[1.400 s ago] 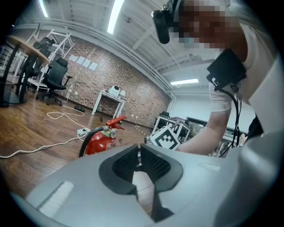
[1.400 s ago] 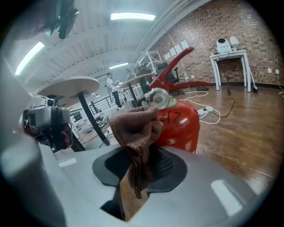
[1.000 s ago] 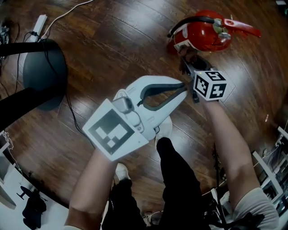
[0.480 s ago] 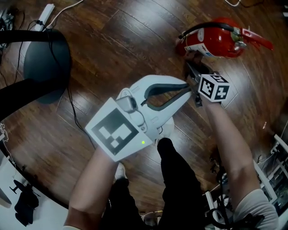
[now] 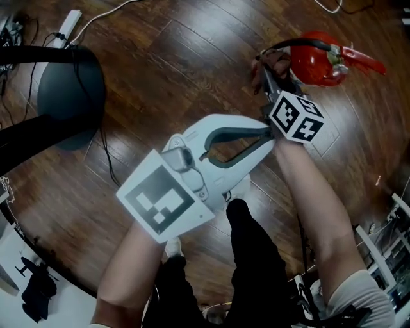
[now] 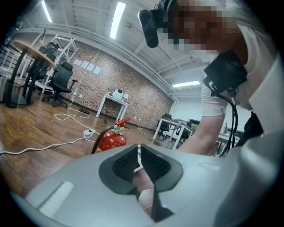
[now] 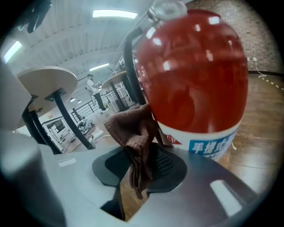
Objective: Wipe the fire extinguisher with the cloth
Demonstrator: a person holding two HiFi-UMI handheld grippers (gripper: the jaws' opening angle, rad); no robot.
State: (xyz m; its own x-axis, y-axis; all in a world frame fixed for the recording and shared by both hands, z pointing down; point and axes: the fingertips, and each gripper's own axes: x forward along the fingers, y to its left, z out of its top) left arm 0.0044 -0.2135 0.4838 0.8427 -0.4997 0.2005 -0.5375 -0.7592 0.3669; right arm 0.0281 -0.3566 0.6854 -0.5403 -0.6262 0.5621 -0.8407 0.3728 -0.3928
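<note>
The red fire extinguisher [image 5: 315, 63] stands upright on the dark wooden floor [image 5: 166, 70], at the upper right of the head view and just ahead of the person's right arm. A black hose [image 5: 291, 45] arches over its top, and a red lever [image 5: 362, 59] juts out to the right.

The right tool [image 5: 266, 69] reaches forward to it, jaws clamped on a brown woven cloth [image 5: 277, 62]. In the right gripper view the cloth [image 7: 134, 129] is bunched between the two dark ribbed pads of the right tool [image 7: 142, 165]. Its crumpled upper part rises above the jaws and lies against the left side of the extinguisher's [image 7: 195, 75] glossy body, beside the hose [image 7: 129, 66] and just above the white label [image 7: 208, 142] with blue print. The marker cube [image 5: 295, 116] sits on the tool close to the wrist.

The left tool [image 5: 265, 132] is held lower and nearer the body, its tips just beside the right wrist and apart from the extinguisher. In the left gripper view the left tool [image 6: 141, 163] has its jaws drawn together to a thin slit, with nothing gripped. The extinguisher [image 6: 110, 139] shows beyond it on the floor.

A black round chair base [image 5: 67, 93] lies well off to the left, with a white cable [image 5: 96, 16] near it. The person's black trousers [image 5: 250, 256] fill the bottom of the head view
</note>
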